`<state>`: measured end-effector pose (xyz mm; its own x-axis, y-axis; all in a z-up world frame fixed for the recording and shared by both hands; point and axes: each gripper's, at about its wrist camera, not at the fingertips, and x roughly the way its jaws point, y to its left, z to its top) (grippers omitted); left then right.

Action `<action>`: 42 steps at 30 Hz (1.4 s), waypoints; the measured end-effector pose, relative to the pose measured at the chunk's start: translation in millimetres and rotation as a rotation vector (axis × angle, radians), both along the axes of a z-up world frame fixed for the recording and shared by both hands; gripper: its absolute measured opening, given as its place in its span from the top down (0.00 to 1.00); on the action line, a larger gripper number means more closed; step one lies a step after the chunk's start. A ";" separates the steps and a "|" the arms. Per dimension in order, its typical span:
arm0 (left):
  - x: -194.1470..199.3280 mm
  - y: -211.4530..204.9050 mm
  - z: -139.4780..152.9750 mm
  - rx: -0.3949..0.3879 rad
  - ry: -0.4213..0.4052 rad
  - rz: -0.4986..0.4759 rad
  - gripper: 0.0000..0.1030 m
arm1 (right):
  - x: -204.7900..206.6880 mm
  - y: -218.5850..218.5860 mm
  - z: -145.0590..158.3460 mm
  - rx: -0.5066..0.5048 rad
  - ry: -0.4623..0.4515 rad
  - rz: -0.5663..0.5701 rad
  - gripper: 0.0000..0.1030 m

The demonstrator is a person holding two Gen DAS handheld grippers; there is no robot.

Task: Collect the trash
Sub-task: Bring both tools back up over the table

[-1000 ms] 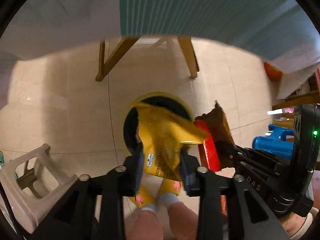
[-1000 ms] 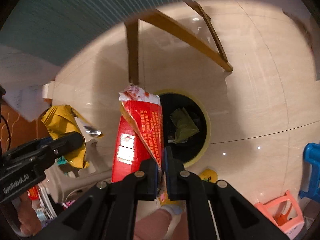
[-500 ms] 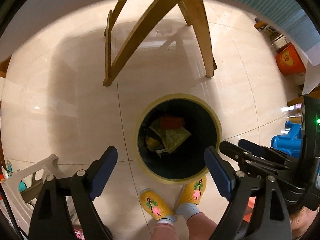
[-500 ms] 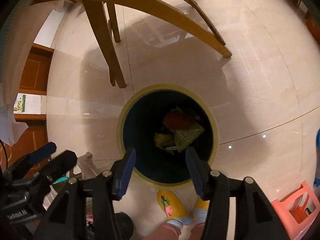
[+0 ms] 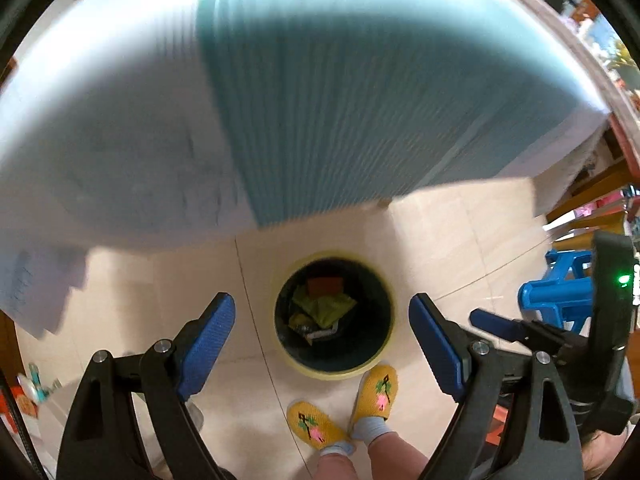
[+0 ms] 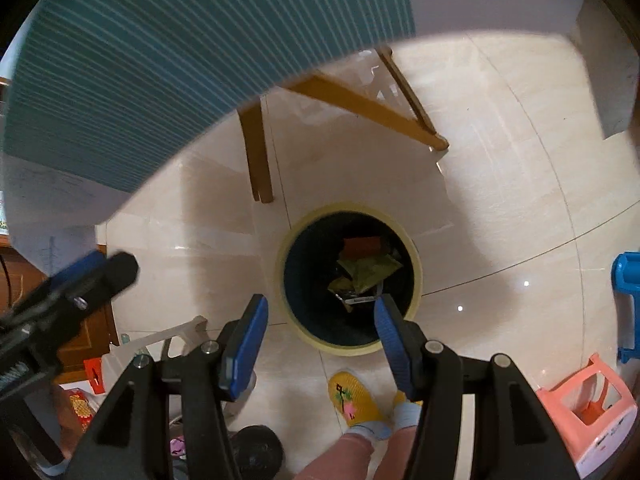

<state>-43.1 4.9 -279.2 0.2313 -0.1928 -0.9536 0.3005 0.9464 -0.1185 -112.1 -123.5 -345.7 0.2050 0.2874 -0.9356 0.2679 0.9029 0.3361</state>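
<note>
Trash (image 5: 322, 308) is all sitting down inside the round bin (image 5: 294, 366) on the floor, the dark one with the pale yellow rim. You can make out a red packet (image 6: 362, 245) at the far side of the pile, a crumpled green wrapper (image 6: 370, 274) under it, and some yellow and dark bits below that. Red packet lies flat with its long side running across the bin; which way the rest points is hard to say since it's a crumpled heap.

Both sets of tongs point steeply down at the floor, more or less over the bin. Left tongs (image 5: 322, 330) are spread wide with nothing between the blue pads (image 5: 208, 332), bin showing right through the gap. Right tongs (image 6: 320, 334) are released too, a bit less wide, nothing held, bin rim between them.

From the left view the right tongs sit off at the right edge, near a blue stool (image 5: 556, 300). Person's yellow slippers (image 5: 374, 392) are just beside the bin's near rim. Desk (image 6: 160, 60) with the teal ribbed mat hangs over the top of both views, wooden legs (image 6: 256, 156) beyond the bin. Pink stool (image 6: 592, 408) sits lower right.
</note>
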 end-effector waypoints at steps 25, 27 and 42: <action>-55.8 31.1 275.7 -0.105 -0.286 0.004 0.15 | -39.8 6.5 256.0 -0.067 -0.225 0.008 0.46; -58.2 36.7 288.3 -0.110 -0.311 0.016 0.15 | -40.8 9.9 267.9 -0.070 -0.249 0.001 0.46; -18.7 57.2 325.2 -0.153 -0.308 0.076 0.15 | -12.5 29.0 365.4 -0.173 -0.542 0.048 0.39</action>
